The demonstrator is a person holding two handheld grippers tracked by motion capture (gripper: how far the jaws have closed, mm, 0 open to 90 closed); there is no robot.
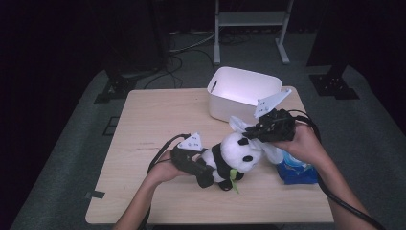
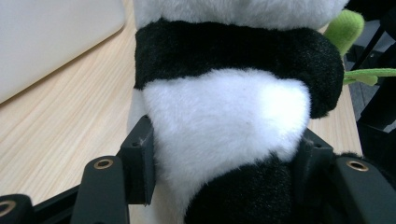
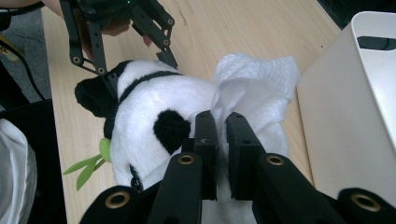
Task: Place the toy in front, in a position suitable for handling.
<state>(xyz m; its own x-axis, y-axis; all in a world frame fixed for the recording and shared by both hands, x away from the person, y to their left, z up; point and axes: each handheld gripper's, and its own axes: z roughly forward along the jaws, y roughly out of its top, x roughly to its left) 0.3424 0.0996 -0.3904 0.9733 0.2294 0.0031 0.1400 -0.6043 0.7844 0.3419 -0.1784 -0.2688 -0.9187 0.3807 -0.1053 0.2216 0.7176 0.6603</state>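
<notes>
Near the worktop's (image 1: 143,120) front edge, right of centre: a plush panda (image 1: 234,158), lying on its side, soft pile in black and white, with a green fabric leaf sprig (image 1: 233,178) at its front. Clamped around the panda's white belly and black hind part, the left gripper (image 2: 224,154), jaws spread wide by the plush body and pressing into the fur on both sides. Seen from the right gripper view, the same left gripper (image 3: 135,51) as thin black linkage arms with brass-coloured pivots, reaching the toy's rear.

At the panda's head, a crumpled white cloth (image 3: 254,84), waffle-textured, bunched and standing up. Pinched on a fold of that cloth, the right gripper (image 3: 222,135), jaws nearly together with only the fabric between them.

Just behind the cloth, toward the worktop's far right corner, a white rectangular bin (image 1: 244,91), smooth plastic, rounded corners, open top. Near the right edge, partly under the right hand (image 1: 301,143), a blue crinkled packet (image 1: 299,172). Pale wood-grain surface throughout; grey carpet (image 1: 373,139) around the table.
</notes>
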